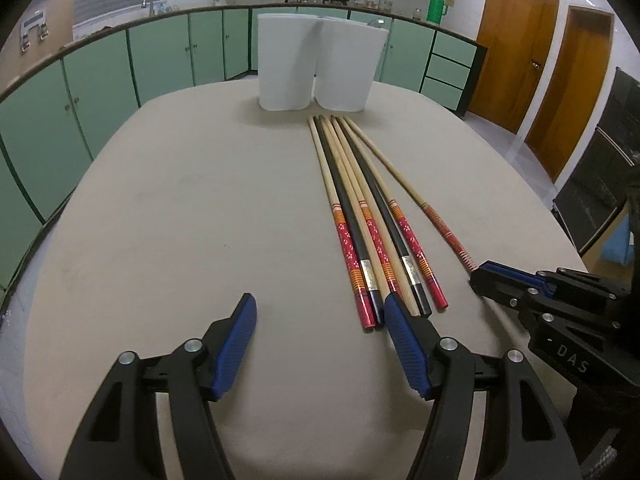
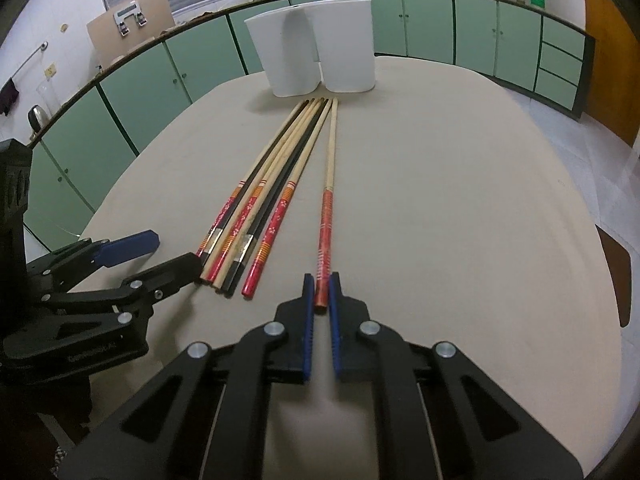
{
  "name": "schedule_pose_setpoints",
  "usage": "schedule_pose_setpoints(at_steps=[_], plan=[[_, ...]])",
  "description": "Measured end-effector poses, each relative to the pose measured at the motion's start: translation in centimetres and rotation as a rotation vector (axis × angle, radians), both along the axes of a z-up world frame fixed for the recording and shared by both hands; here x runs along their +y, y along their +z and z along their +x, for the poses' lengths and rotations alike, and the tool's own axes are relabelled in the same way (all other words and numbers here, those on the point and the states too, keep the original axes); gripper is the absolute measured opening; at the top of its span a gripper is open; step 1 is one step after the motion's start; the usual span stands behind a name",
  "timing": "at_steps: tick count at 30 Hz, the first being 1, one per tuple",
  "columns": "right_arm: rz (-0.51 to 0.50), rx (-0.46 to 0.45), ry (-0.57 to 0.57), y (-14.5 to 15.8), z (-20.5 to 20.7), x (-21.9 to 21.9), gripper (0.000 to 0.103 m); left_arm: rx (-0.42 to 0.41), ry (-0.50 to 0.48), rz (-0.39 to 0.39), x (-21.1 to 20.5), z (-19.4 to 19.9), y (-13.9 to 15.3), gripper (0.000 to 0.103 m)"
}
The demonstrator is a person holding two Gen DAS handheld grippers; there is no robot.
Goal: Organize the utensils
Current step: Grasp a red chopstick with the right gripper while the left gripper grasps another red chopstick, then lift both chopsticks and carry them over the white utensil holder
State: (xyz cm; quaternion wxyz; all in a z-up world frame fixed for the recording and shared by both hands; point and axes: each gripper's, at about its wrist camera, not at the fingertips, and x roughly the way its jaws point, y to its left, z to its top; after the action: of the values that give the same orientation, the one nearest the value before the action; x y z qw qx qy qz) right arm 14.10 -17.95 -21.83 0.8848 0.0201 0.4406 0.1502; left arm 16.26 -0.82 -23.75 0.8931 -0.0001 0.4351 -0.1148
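Observation:
Several long chopsticks (image 1: pixel 372 216) lie side by side on the beige table (image 1: pixel 180 220), tips toward two white holders (image 1: pixel 286 64). One wooden chopstick with a red patterned handle (image 2: pixel 326 216) lies apart on the right. My right gripper (image 2: pixel 321 286) is shut on the handle end of this chopstick, low on the table; it also shows in the left wrist view (image 1: pixel 482 276). My left gripper (image 1: pixel 320 308) is open and empty, its right finger at the ends of the bundle (image 2: pixel 248 216). It also shows in the right wrist view (image 2: pixel 172 254).
The two white holders (image 2: pixel 316 44) stand together at the table's far edge. Green cabinets (image 1: pixel 100 80) curve behind the table. Wooden doors (image 1: pixel 516 40) are at the right. A dark chair back (image 2: pixel 618 276) stands by the right table edge.

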Motion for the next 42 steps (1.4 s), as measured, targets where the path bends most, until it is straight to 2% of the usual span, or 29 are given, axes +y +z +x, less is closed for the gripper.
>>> schedule_pose_setpoints(at_steps=[10, 14, 20, 25, 30, 34, 37, 39, 42], plan=[[-0.001, -0.002, 0.001, -0.1, -0.2, 0.0, 0.007, 0.003, 0.051, 0.021, 1.8, -0.3, -0.1, 0.065], [-0.001, -0.002, 0.002, -0.1, -0.2, -0.1, 0.007, 0.005, 0.039, -0.038, 1.8, -0.5, 0.4, 0.065], [-0.002, -0.002, 0.001, 0.0, -0.3, 0.0, 0.007, 0.006, 0.011, 0.03, 0.1, -0.1, -0.1, 0.066], [0.001, -0.002, 0.001, 0.0, -0.3, 0.0, 0.007, 0.01, 0.042, 0.072, 0.6, -0.2, -0.3, 0.064], [-0.003, -0.004, 0.002, 0.0, -0.3, 0.0, 0.007, 0.014, 0.05, 0.035, 0.9, -0.5, 0.0, 0.063], [0.002, -0.002, 0.003, 0.0, -0.3, -0.1, 0.007, 0.009, 0.044, 0.066, 0.2, -0.5, -0.1, 0.063], [0.01, 0.001, 0.002, -0.1, -0.2, -0.1, 0.007, 0.002, 0.048, 0.064, 0.2, -0.4, -0.1, 0.048], [0.019, 0.004, 0.002, -0.1, -0.1, -0.2, 0.007, 0.0, 0.052, 0.053, 0.4, -0.2, 0.0, 0.027], [0.017, 0.003, 0.002, -0.1, -0.1, -0.2, 0.006, 0.006, 0.048, 0.031, 0.5, -0.1, 0.0, 0.006]])
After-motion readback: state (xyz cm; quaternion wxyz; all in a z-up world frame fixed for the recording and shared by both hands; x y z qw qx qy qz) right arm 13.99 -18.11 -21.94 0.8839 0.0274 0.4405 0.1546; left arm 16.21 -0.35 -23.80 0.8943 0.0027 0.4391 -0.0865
